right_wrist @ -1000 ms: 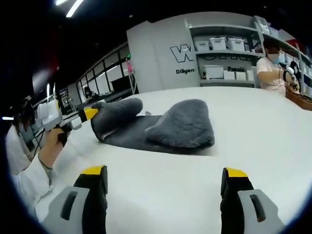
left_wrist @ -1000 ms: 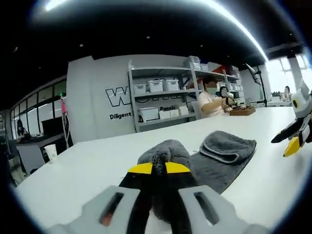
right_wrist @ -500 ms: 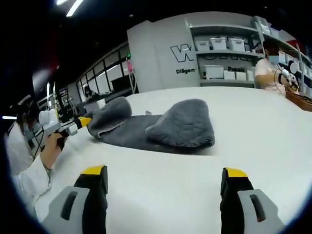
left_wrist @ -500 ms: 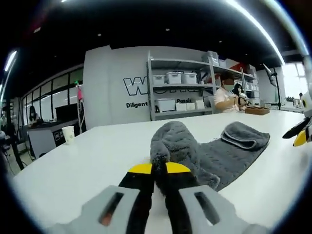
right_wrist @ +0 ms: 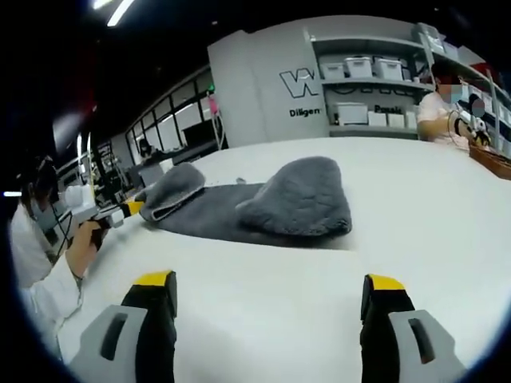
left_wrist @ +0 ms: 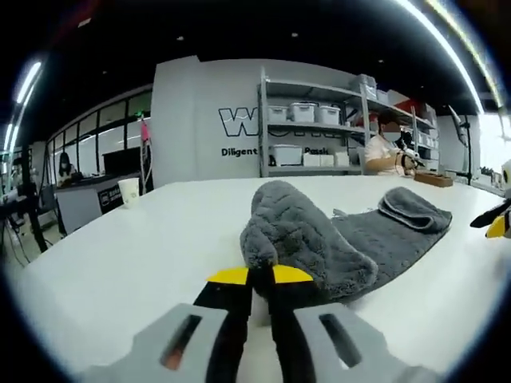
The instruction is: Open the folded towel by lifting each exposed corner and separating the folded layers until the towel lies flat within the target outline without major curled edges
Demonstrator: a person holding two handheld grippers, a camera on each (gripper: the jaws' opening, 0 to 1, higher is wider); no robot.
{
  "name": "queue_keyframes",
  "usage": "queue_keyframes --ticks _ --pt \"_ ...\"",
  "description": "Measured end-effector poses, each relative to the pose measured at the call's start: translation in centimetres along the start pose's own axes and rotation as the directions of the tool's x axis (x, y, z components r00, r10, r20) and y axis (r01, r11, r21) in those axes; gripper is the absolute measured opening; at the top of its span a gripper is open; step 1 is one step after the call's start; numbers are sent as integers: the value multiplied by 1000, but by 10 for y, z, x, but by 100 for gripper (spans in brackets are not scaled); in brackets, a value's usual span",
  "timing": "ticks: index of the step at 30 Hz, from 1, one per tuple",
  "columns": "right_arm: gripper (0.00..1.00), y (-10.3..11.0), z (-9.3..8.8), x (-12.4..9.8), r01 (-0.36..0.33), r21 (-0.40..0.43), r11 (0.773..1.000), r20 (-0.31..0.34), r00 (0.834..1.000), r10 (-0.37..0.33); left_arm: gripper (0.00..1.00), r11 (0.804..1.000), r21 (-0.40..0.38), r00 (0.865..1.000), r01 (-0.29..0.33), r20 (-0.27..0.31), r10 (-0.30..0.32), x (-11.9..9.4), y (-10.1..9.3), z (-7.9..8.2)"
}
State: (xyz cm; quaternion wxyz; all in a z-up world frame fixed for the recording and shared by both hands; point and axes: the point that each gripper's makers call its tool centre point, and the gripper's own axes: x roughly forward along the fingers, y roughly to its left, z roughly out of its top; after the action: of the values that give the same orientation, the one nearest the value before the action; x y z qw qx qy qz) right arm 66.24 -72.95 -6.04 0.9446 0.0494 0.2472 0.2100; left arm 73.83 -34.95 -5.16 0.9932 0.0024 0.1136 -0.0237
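Grey towel [left_wrist: 335, 239] lies on the white desk [left_wrist: 144, 239]; its near corner, pinched by the left gripper [left_wrist: 260, 278], has been drawn outward, unfolding that layer. The right gripper [right_wrist: 267, 291] is held spread.

In the left gripper view, the left gripper [left_wrist: 260, 278] covers the towel [left_wrist: 319, 239] corner that it pinches, so the edge between the jaws is hidden. The right gripper [left_wrist: 499, 222] is cut off by the right edge of this view, and its jaws cannot be judged there. The wall lettering [left_wrist: 263, 136] is partly hidden behind the shelf rack [left_wrist: 319, 128]. In the right gripper view, the raised fold hides the far part of the towel [right_wrist: 263, 209], and the left gripper [right_wrist: 124, 211] is too small to read.
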Motion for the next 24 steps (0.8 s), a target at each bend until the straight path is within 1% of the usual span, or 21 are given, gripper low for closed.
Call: queue_keyframes --ticks 5,8,10,12,17,21,24 --pt "96 0 1 0 -4 11 1000 9 1000 4 6 999 -20 999 -31 -23 30 0 11 -5" --pt "96 -2 1 0 0 11 1000 7 1000 0 7 999 -28 998 -44 -48 43 0 16 -12" --pt "96 -2 1 1 -2 11 1000 6 1000 2 7 998 -18 995 -65 -72 64 1 21 -18" --pt "96 -2 1 1 -2 10 1000 5 1000 2 7 997 -1 994 -83 -77 83 1 25 -20" --pt "96 -1 -1 1 -3 8 1000 -3 1000 3 8 994 26 990 -104 -95 106 1 32 -21" --pt "96 -1 -3 2 -4 7 1000 -11 1000 4 8 995 24 989 -99 -105 101 5 39 -22" --pt "96 -1 -3 2 -6 8 1000 -13 1000 6 9 993 47 988 -111 -106 115 6 46 -20"
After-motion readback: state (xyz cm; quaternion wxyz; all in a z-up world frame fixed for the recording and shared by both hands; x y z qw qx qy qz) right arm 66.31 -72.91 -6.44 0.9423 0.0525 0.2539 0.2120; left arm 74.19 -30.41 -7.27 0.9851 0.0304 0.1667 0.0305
